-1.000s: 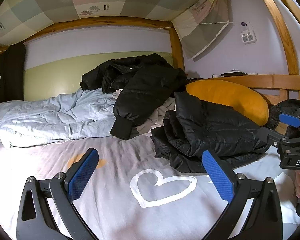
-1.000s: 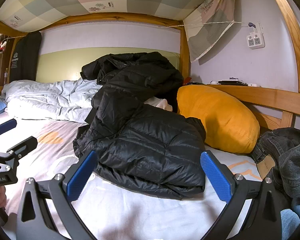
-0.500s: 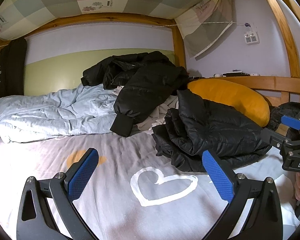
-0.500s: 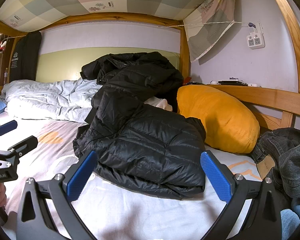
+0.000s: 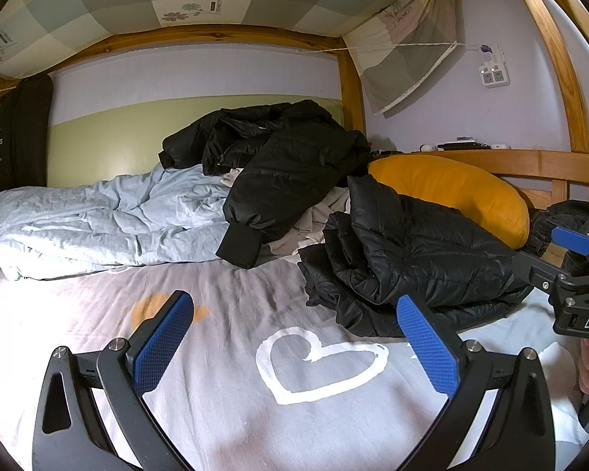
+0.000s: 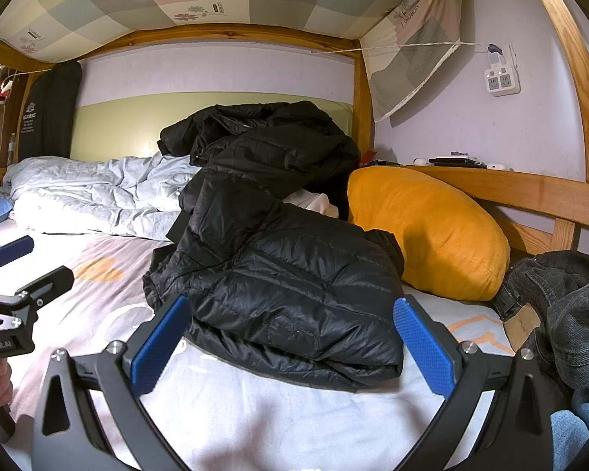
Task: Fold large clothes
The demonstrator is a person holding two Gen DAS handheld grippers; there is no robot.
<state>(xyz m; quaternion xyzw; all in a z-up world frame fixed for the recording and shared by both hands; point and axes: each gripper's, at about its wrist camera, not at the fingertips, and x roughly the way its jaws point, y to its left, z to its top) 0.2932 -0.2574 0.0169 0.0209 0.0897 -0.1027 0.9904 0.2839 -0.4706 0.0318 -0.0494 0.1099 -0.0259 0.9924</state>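
Observation:
A folded black puffer jacket (image 6: 294, 294) lies on the bed sheet (image 6: 255, 412), just ahead of my right gripper (image 6: 290, 339), which is open and empty. In the left wrist view the same jacket (image 5: 412, 263) lies to the right of my left gripper (image 5: 294, 337), which is open and empty above the sheet's white heart print (image 5: 318, 361). A second black jacket (image 5: 294, 172) lies crumpled on a pile at the back, one sleeve hanging down. It also shows in the right wrist view (image 6: 278, 145).
A mustard-yellow pillow (image 6: 428, 231) leans on the wooden bed rail (image 6: 530, 192) at the right. A crumpled light-blue duvet (image 5: 110, 223) fills the back left. Dark denim clothes (image 6: 561, 306) lie at the far right. The upper bunk hangs low overhead.
The left wrist view has shifted slightly, with the scene sitting a little lower and closer. The right gripper and the jackets have not visibly moved.

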